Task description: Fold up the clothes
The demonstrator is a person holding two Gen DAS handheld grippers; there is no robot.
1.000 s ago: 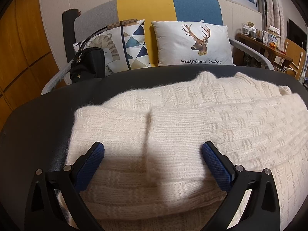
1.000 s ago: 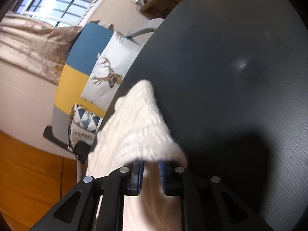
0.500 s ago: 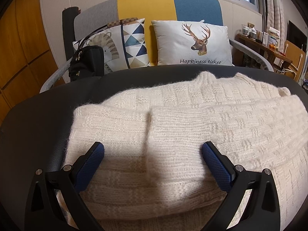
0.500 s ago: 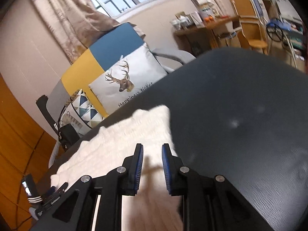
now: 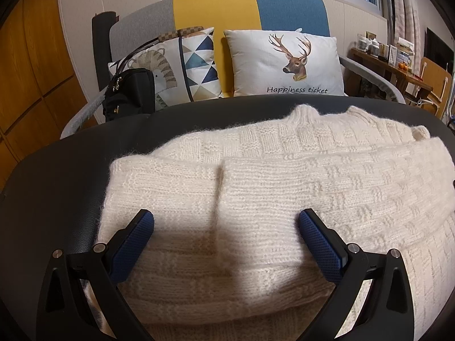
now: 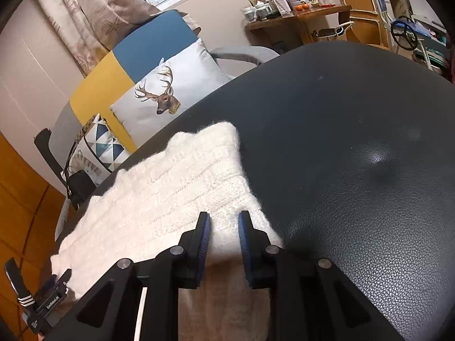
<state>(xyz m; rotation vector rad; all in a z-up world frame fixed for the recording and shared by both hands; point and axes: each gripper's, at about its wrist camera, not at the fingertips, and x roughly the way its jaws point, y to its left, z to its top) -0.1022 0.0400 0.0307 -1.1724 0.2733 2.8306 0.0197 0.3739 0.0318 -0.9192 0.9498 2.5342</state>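
Sweater, cream, chunky-knit, folded flat

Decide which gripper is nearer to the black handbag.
Left. The left gripper hangs over the sweater's end nearest the handbag; the right gripper is over the opposite end.

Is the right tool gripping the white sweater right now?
Apart. In the right wrist view the right tool has a narrow open gap between its pads, nothing pinched; the white sweater lies flat beneath.
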